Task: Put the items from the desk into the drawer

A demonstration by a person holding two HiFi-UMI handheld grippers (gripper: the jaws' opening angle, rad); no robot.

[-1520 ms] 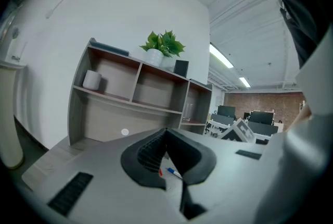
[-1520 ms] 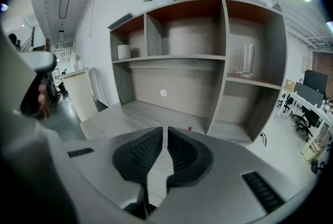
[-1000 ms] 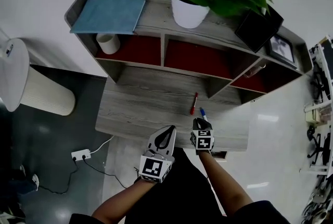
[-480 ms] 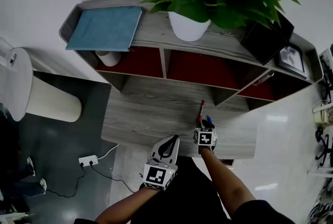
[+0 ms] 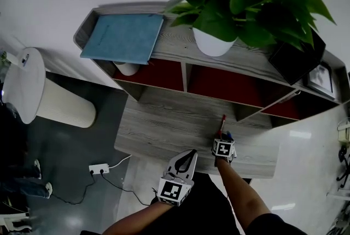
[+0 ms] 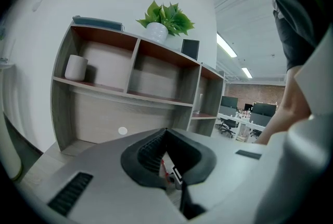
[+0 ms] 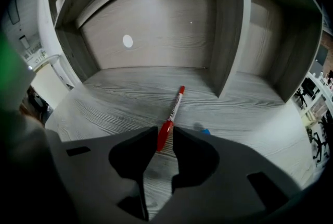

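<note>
Holds the right gripper point(image 7: 165, 137) low over the matte, grey wood-grain desk point(image 7: 114, 98), black jaws narrowly apart, flanking the glossy cap of a slim red pen point(image 7: 174, 108) lying flat there. Holds the left gripper point(image 6: 166, 132) near the desk's front edge, wedge-shaped jaws closed, empty.
</note>
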